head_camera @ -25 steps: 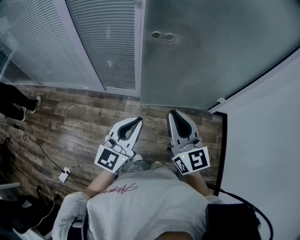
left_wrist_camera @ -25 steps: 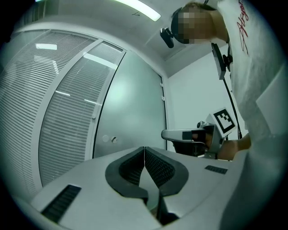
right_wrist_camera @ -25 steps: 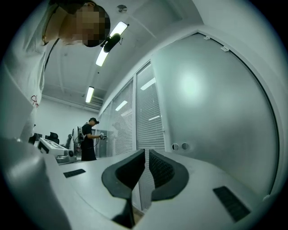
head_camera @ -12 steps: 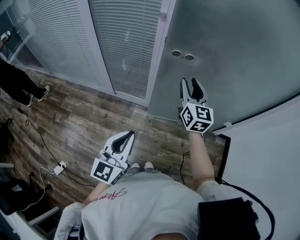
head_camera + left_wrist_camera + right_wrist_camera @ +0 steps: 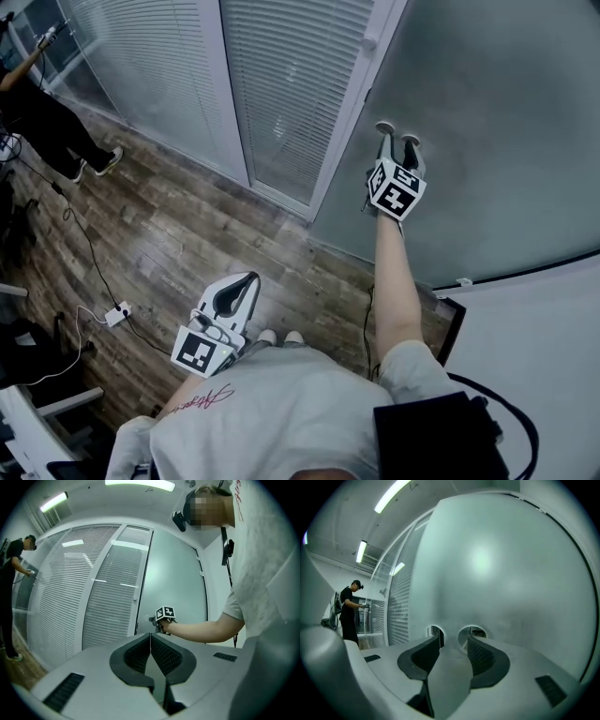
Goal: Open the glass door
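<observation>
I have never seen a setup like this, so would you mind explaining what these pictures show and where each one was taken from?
There is no robot here: a person holds a two-jaw gripper in each hand. The head view comes from a camera on that person's head, looking down onto the dark wooden plank floor. The other two views come from cameras riding on the grippers, looking along their jaws. The right gripper is stretched out to the frosted grey glass door. Its jaws have just been opening, and their tips are at the door's two round holes; nothing is pinched. The left gripper is near the waist, shut and empty. A white power strip lies on the floor, and another person in dark clothes stands by the slatted blinds.
</observation>
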The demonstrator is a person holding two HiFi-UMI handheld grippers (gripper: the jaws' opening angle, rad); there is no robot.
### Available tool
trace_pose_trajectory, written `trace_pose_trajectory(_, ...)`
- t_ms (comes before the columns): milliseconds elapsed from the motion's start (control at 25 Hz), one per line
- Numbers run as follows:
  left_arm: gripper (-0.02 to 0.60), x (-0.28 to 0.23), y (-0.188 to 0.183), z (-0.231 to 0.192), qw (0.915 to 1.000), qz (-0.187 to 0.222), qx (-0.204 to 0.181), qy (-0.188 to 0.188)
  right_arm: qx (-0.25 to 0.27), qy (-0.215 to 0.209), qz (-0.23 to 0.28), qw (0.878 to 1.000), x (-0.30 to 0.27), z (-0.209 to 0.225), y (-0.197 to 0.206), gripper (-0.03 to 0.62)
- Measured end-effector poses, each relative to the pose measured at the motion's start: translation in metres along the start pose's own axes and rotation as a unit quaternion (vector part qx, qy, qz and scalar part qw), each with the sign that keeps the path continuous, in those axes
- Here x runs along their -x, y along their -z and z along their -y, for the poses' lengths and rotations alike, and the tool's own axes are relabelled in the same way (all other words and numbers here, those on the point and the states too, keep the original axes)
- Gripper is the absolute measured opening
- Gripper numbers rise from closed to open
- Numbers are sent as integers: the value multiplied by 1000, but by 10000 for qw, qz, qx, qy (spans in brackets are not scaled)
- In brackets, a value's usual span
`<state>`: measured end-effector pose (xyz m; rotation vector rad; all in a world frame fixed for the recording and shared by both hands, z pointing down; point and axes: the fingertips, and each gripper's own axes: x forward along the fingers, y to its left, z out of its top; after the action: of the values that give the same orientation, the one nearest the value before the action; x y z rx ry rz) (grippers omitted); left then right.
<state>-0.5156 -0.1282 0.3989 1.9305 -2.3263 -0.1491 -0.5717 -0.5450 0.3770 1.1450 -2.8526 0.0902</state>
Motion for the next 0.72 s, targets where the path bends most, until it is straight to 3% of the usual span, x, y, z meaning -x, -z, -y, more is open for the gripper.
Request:
trace_pose_trajectory(120, 18, 2, 2, -5, 9999, -25, -15, -170, -202, 77, -33, 9998, -16, 4, 4, 172)
trace_pose_trajectory(480, 17, 10, 0, -12, 9990, 3, -28, -439, 188, 484, 67, 9986, -30, 2, -6, 153)
trace_pose_trajectory(720, 17, 19, -4, -15, 9983, 52, -131, -567, -57, 679, 175, 9975, -25, 4, -7, 137)
